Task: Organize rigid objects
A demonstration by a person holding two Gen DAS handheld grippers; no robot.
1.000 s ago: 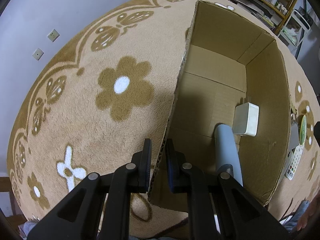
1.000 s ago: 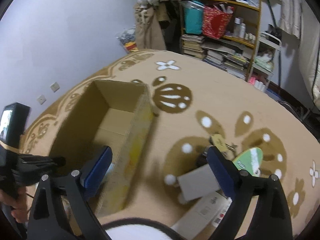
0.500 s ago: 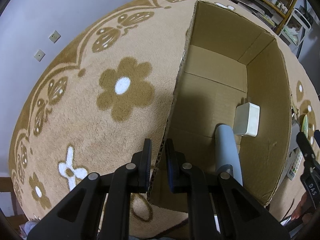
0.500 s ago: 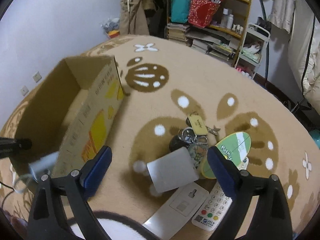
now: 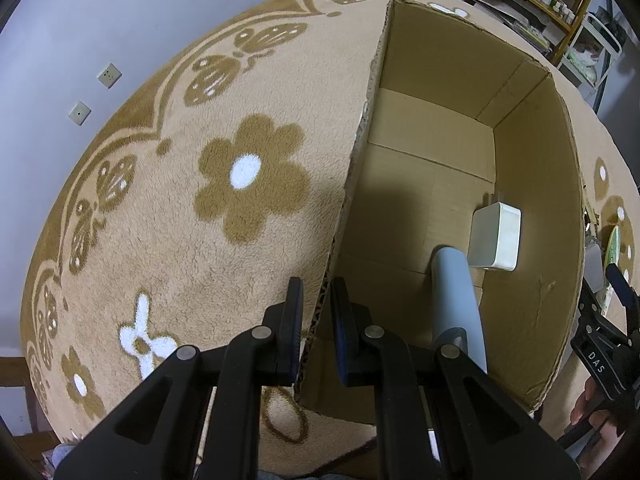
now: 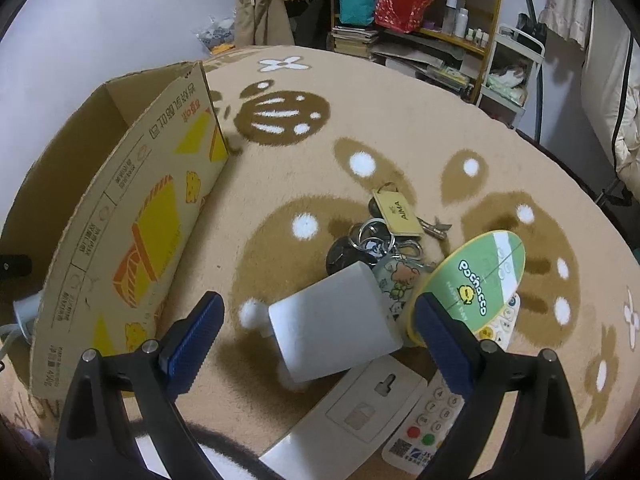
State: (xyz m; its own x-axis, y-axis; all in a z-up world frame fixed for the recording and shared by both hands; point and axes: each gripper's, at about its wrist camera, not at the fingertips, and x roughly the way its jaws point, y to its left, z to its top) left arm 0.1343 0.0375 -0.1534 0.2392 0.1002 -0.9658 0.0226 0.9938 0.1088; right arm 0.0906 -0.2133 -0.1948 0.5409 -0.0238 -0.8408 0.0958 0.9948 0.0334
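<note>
My left gripper (image 5: pixel 316 300) is shut on the near side wall of the open cardboard box (image 5: pixel 532 220), one finger inside and one outside. In the box lie a white rectangular case (image 5: pixel 496 240) and a grey-blue tube (image 5: pixel 456 292). My right gripper (image 6: pixel 318 304) hangs open over a white block (image 6: pixel 332 332) on the rug, with its pads to either side and apart from it. Beside the block lie a bunch of keys (image 6: pixel 376 240) with a tan tag (image 6: pixel 396 210), a green round card (image 6: pixel 480 276), a keypad remote (image 6: pixel 432 420) and a flat white package (image 6: pixel 360 412).
The box (image 6: pixel 132 216) stands just left of the pile, its printed side facing my right gripper. A brown flower-patterned rug (image 5: pixel 180 200) covers the floor. Loaded shelves (image 6: pixel 420 8) stand at the back right, and a wall with sockets (image 5: pixel 108 76) is on the left.
My right gripper has come down and swung from the box toward the pile, so the white block now sits between its open fingers. The left gripper has kept its hold on the box wall.
</note>
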